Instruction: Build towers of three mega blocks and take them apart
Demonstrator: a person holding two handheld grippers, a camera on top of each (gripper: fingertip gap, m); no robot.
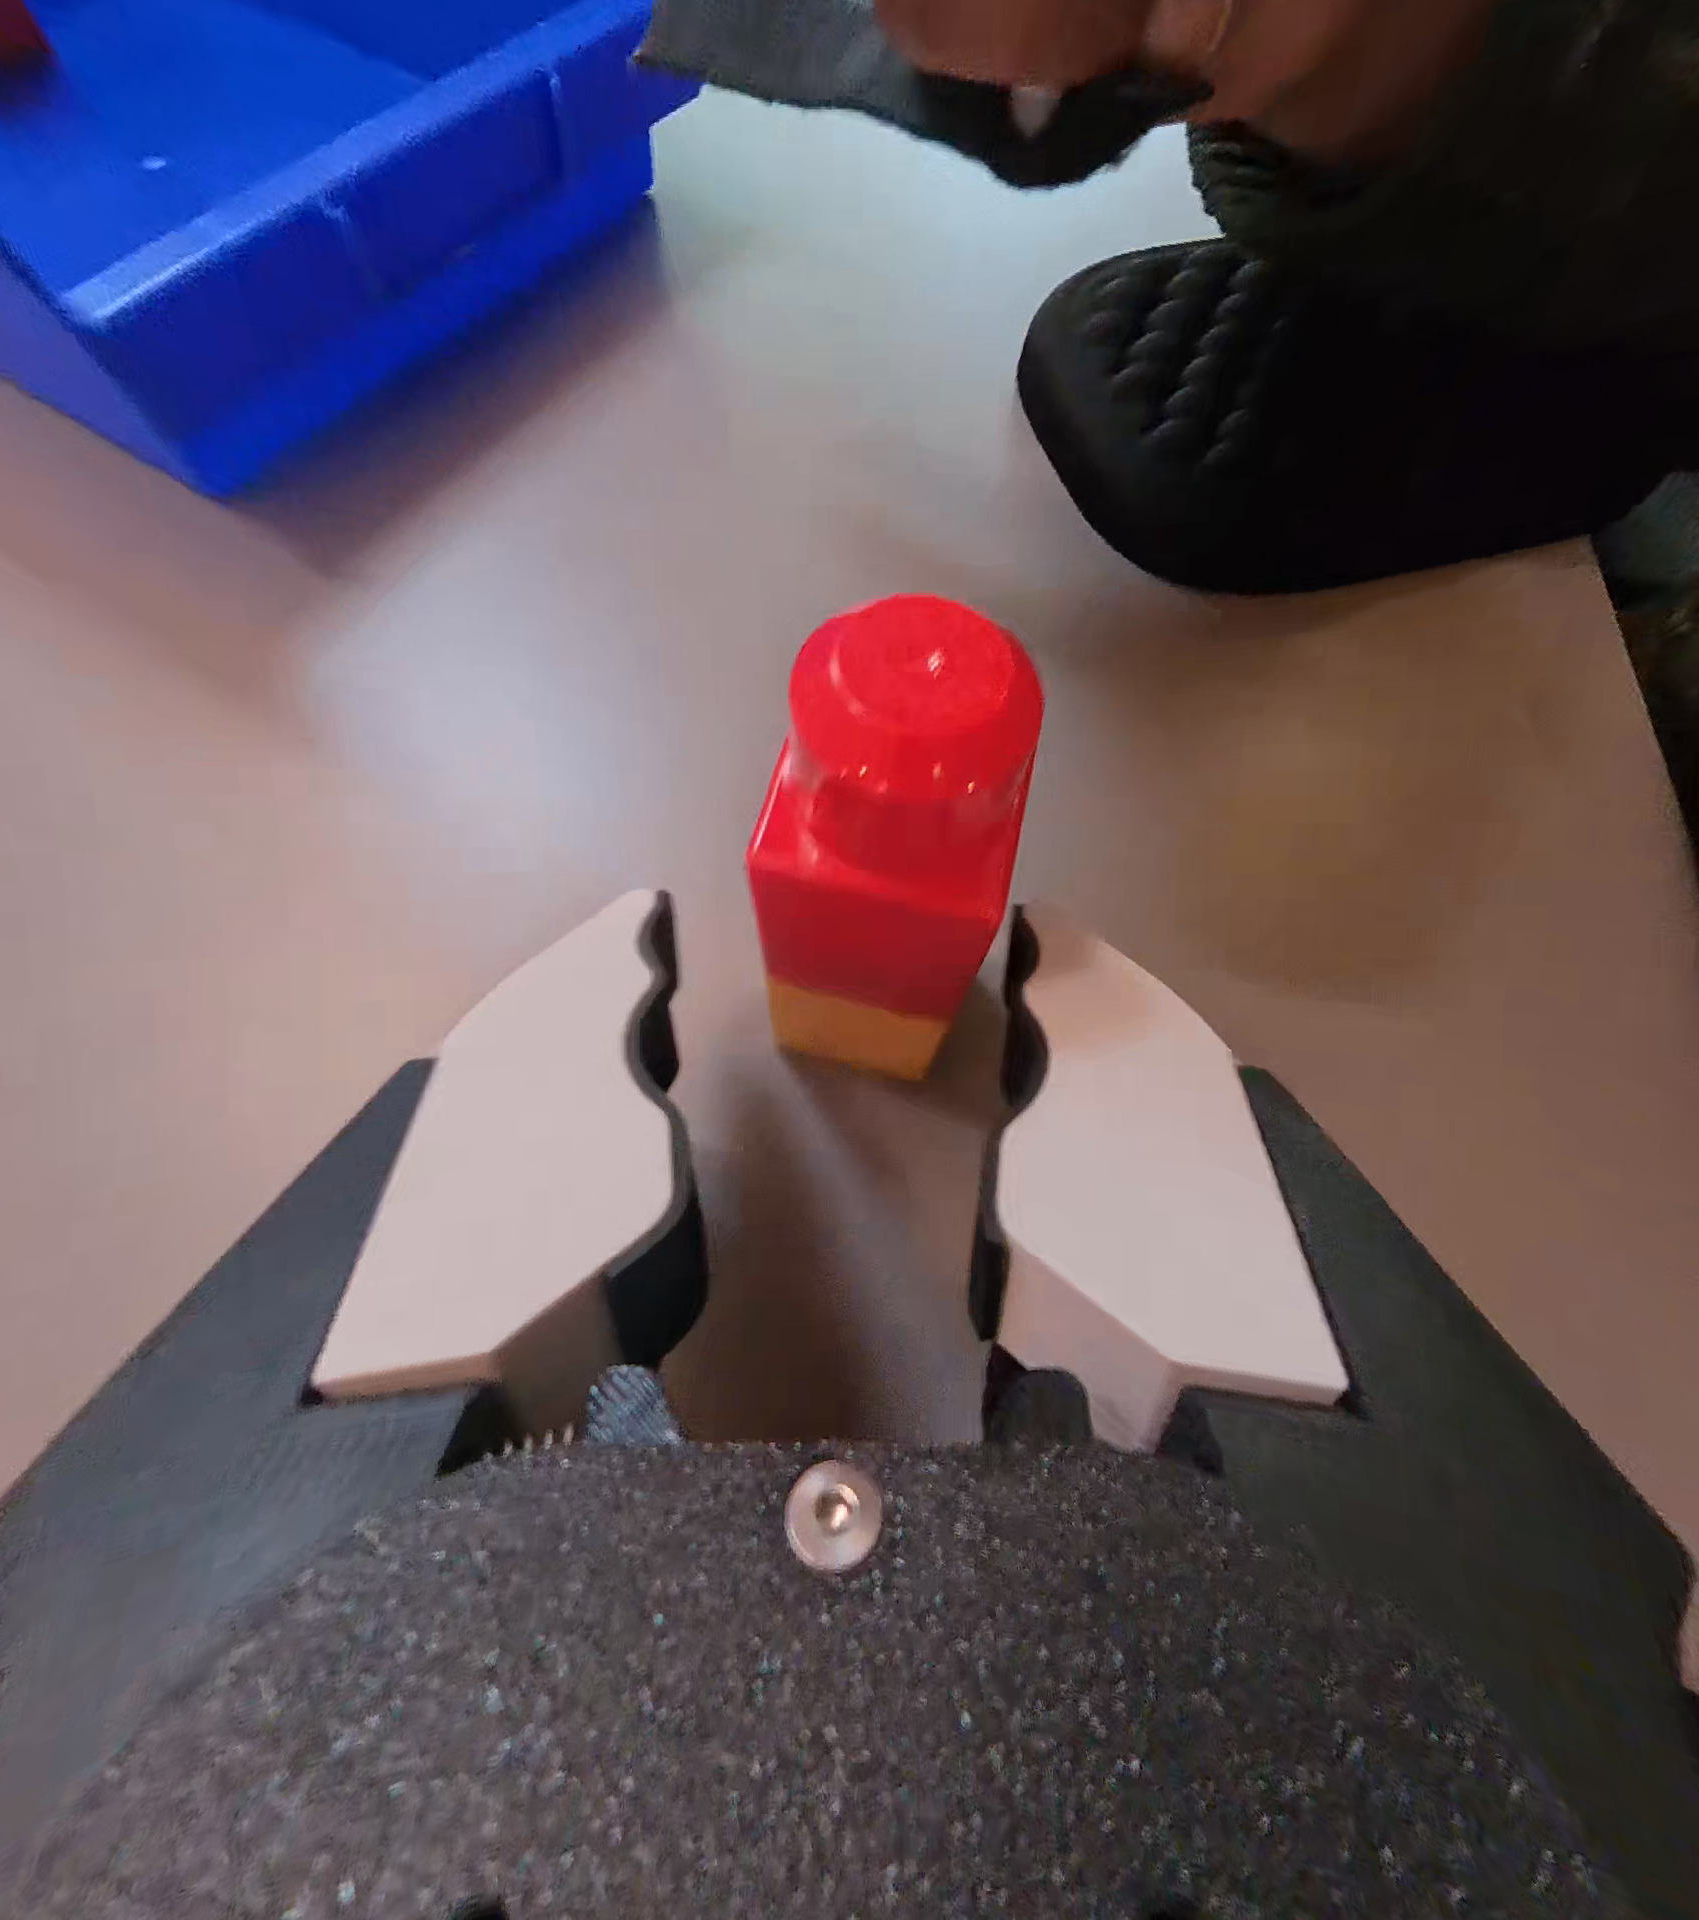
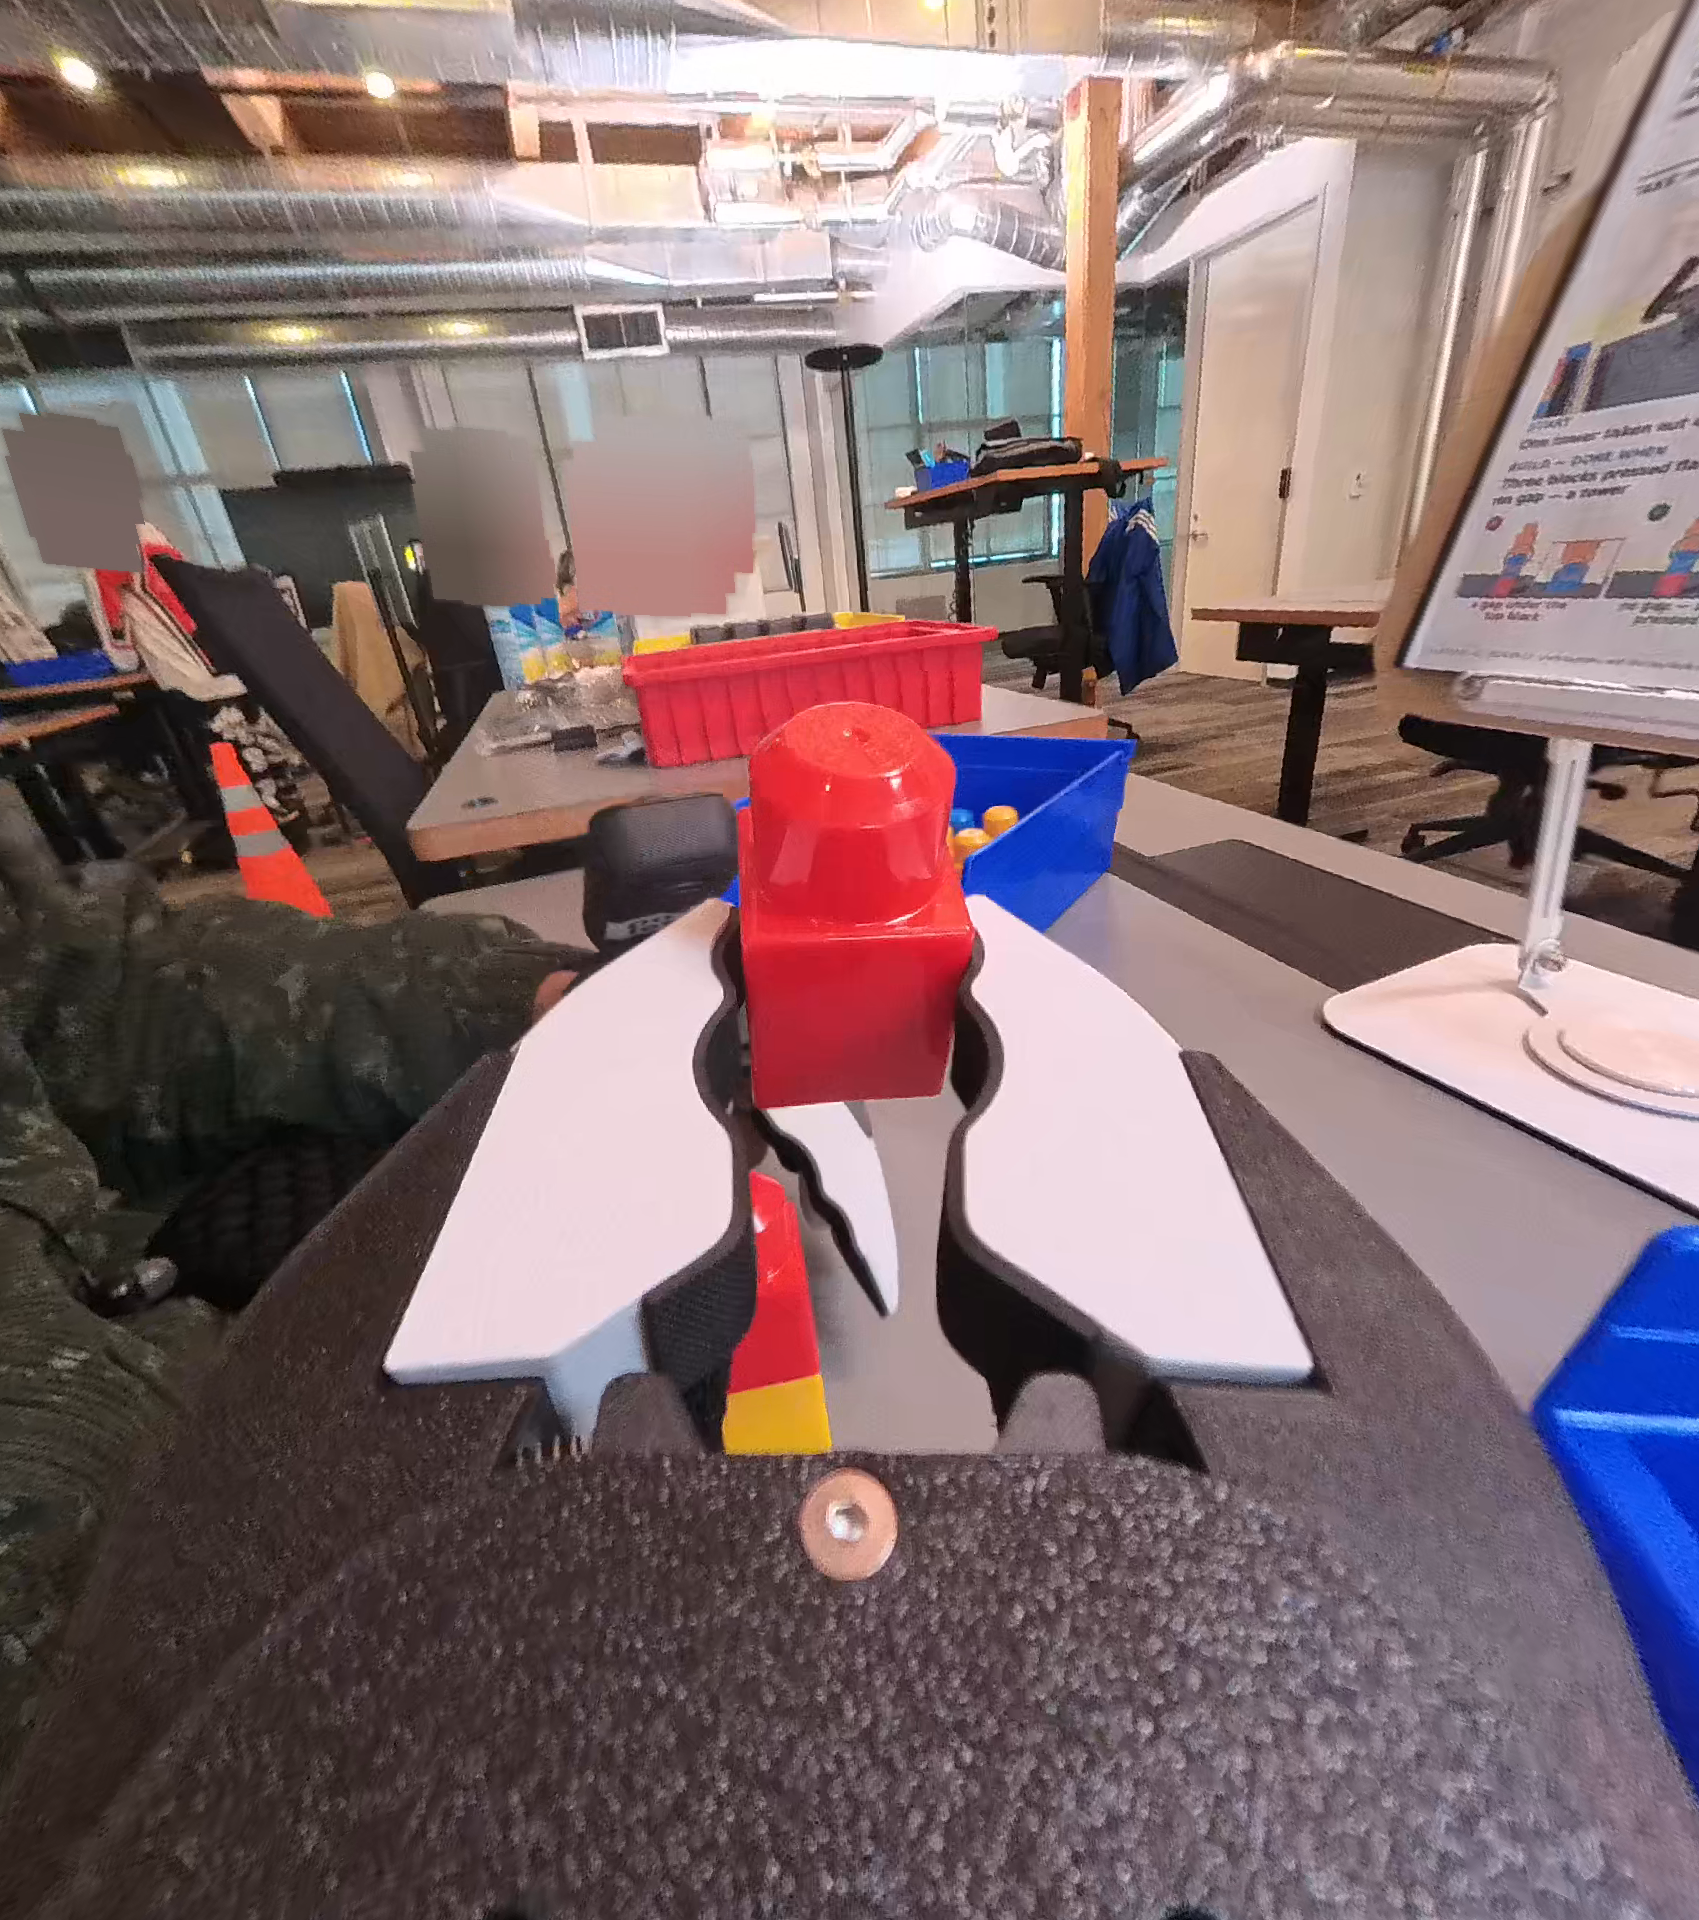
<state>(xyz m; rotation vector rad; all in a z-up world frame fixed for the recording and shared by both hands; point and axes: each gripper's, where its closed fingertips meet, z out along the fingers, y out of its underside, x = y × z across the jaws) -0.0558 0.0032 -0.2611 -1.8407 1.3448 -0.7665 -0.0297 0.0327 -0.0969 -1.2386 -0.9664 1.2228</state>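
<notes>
Two claws: left claw (image 1: 840,987) spread beside red-on-yellow stack (image 1: 881,883), right claw (image 2: 850,997) pinching red block (image 2: 850,997), blue bin (image 2: 1042,821) holding blocks.

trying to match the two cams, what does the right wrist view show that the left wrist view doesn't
Only the right wrist view: a second red block gripped in the right gripper, a white stand with an instruction sheet, a red bin behind.

Only the left wrist view: the open left gripper from behind, the stack's stud top, a black knit sleeve.

Both: the red-on-yellow stack on the table.
</notes>
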